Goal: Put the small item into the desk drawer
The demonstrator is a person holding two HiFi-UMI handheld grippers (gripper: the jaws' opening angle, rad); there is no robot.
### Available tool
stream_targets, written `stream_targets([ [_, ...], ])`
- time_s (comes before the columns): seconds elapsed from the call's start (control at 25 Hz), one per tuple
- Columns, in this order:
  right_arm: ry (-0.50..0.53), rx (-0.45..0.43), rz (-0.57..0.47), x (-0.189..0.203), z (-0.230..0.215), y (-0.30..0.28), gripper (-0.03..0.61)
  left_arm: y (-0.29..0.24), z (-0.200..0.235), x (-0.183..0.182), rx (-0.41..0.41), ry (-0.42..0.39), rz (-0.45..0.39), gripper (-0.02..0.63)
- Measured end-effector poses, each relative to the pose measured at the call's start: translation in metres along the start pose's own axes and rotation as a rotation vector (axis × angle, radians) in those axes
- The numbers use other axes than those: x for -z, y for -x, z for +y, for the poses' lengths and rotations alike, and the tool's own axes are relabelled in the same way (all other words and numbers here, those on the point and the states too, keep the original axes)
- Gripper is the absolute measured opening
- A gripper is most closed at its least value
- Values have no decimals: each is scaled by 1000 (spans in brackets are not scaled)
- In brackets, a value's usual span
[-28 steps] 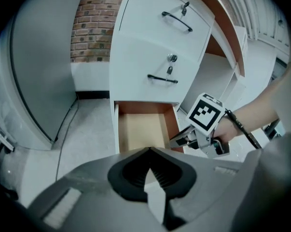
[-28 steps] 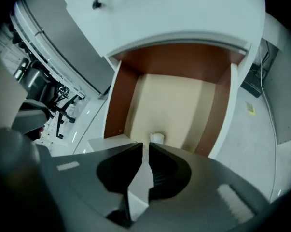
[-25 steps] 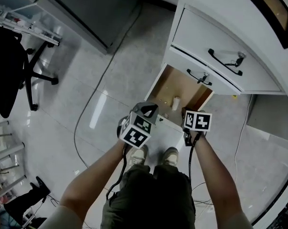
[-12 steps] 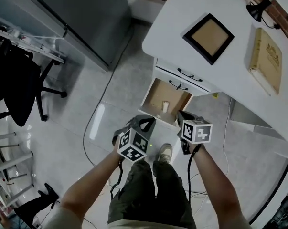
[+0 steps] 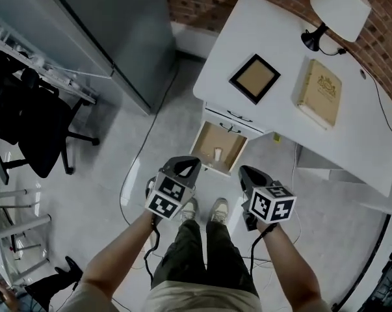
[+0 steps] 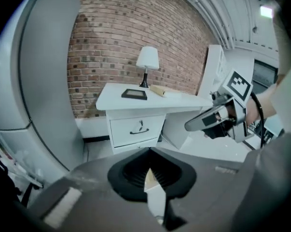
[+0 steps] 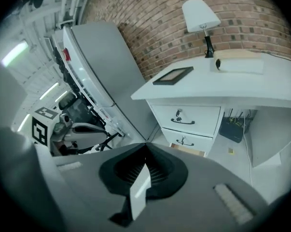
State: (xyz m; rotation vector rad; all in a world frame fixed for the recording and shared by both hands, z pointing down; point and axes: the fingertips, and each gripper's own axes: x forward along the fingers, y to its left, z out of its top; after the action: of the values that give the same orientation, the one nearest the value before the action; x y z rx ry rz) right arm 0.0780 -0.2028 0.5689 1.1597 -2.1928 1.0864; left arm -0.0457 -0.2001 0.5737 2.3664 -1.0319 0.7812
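Note:
The lower desk drawer [image 5: 204, 156] stands pulled open under the white desk [image 5: 281, 123]. A small white item [image 5: 218, 153] lies on its brown bottom. My left gripper [image 5: 186, 164] and right gripper [image 5: 246, 173] hang side by side in front of me, well short of the drawer, above the floor. Both are shut with nothing between the jaws. In the left gripper view the shut jaws [image 6: 149, 172] point toward the desk [image 6: 135, 99]. The right gripper view has its shut jaws [image 7: 145, 167] aimed at the open drawer [image 7: 187, 152].
On the desk lie a framed picture [image 5: 255, 78] and a book [image 5: 320, 91], with a lamp [image 5: 339, 8] behind. A grey cabinet [image 5: 117, 31] stands left of the desk, and a black office chair [image 5: 34, 127] farther left. Cables trail on the floor by my feet [image 5: 202, 210].
I have stepped back and risen from the drawer: it now looks smaller and farther, and the desk top has come into view. Both grippers have drawn away from the drawer.

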Motion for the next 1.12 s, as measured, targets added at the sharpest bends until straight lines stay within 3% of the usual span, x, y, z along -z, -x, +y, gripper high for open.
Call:
stream_targets([
  [0.2,-12,-38,-68,-31,42,64,5,56,-9,-44,-39,-40,-23,3],
  [0.36,35,-45,-139,-61,76,113,5,94,-34,-83,6,-75,-74,3],
  [0.56,107,-38,-264,-108,111,174,5,143,-57,-130,4,-150,-146,3],
  [0.76,246,-11,-373,-153,150,232,5,194,-70,-174,-9,-164,-228,3],
  [1.12,427,-40,-563,-198,231,319,3,285,-101,-249,-36,-279,-403,3],
])
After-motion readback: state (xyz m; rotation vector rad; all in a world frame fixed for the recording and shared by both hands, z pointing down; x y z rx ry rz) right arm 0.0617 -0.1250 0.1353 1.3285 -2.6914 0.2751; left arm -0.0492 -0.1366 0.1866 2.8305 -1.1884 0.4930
